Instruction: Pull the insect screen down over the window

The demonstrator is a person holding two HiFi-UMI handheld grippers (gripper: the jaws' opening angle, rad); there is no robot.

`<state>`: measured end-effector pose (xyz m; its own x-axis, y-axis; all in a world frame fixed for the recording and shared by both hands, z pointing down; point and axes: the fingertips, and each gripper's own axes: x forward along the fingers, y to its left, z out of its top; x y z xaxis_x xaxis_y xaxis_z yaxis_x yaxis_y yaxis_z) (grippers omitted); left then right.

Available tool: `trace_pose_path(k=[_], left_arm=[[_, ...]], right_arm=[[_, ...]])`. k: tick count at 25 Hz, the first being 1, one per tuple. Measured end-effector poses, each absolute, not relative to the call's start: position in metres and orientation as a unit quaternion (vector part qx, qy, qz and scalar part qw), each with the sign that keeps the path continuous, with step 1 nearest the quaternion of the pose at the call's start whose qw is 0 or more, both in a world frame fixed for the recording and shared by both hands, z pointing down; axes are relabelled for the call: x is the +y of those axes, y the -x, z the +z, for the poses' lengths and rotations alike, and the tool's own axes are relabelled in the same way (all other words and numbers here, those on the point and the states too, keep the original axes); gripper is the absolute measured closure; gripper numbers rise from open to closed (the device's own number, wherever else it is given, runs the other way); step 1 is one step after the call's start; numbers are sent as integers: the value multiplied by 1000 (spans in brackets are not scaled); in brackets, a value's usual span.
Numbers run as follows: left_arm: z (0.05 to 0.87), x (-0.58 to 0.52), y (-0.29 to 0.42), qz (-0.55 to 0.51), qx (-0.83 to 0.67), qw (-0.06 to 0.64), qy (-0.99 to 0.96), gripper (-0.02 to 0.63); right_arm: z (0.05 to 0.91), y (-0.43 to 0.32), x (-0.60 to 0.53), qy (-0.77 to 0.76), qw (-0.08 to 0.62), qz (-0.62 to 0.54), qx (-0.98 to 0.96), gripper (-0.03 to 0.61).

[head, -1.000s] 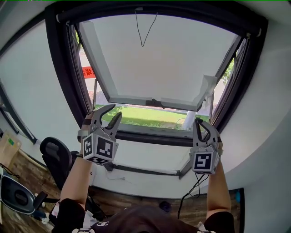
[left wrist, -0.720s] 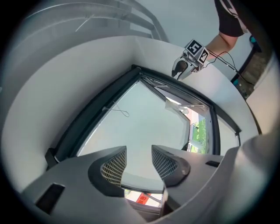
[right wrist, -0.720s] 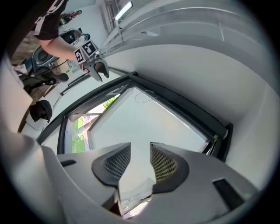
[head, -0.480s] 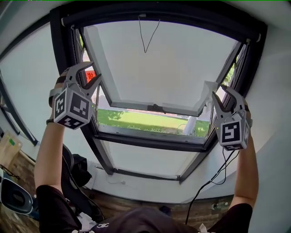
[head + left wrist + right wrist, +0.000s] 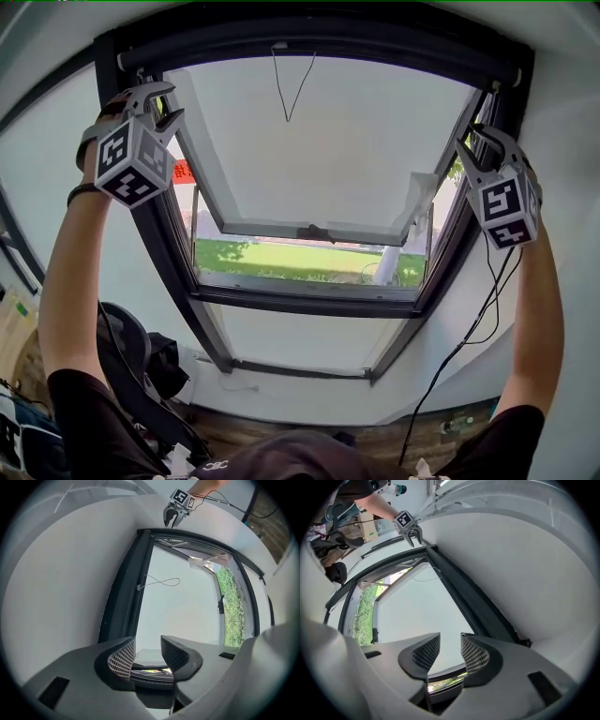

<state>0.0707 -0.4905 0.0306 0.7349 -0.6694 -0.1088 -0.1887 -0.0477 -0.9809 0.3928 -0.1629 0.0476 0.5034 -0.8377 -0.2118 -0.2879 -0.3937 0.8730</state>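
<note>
Insect screen: not drawn down. I see only the dark top bar (image 5: 319, 42) of the window frame (image 5: 164, 244). A thin cord loop (image 5: 292, 89) hangs from the bar's middle, between my two grippers and apart from both.

Left gripper (image 5: 171, 101): raised by the bar's left end. Jaws apart, just eased in slightly, nothing between them.

Right gripper (image 5: 472, 141): raised near the bar's right end. Jaws just opened wide, nothing held.

Below both, the pane (image 5: 319, 150) tilts outward, with grass (image 5: 281, 255) beyond.
</note>
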Motion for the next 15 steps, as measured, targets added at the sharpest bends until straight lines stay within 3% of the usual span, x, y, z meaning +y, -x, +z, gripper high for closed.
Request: trace_pose_path(k=[15], left_arm=[[-28,-544,-122,-191,298,602,716,462]], right_arm=[[-16,-452,-158,-783,446,-318,-295,436]])
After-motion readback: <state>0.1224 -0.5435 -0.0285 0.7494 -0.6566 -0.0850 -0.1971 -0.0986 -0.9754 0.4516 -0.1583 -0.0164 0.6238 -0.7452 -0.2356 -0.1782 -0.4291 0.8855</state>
